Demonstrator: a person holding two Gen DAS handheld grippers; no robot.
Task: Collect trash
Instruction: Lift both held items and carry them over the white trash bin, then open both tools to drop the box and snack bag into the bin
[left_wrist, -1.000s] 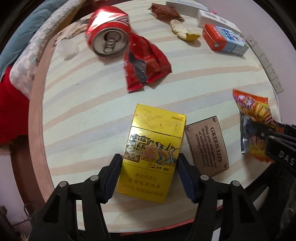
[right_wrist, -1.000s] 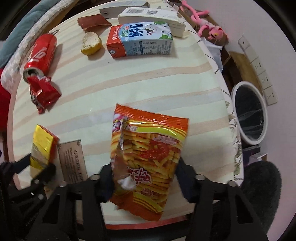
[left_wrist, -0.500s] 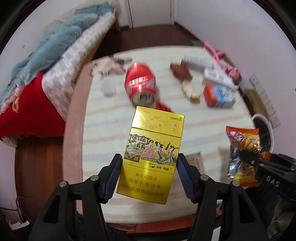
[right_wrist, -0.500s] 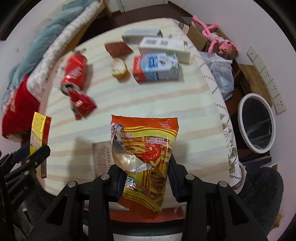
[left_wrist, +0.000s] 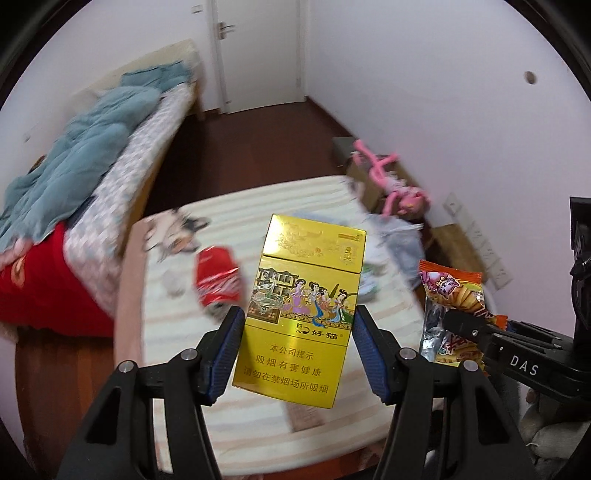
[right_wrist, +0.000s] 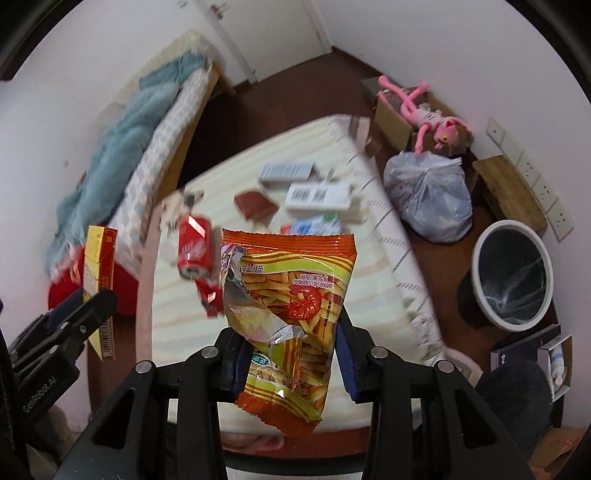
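The left gripper (left_wrist: 295, 350) clamps a stiff, light cigarette pack (left_wrist: 301, 317) by its sides, while the right gripper (right_wrist: 288, 356) pinches a limp, crinkly snack bag (right_wrist: 291, 299) low down.

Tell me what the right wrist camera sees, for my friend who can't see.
The right gripper holds an orange snack bag above a striped table. A red can lies there, with a white trash bin on the floor.

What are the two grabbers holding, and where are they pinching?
The left gripper pinches the yellow cigarette box by its lower side edges. The right gripper squeezes the orange snack bag around its lower half.
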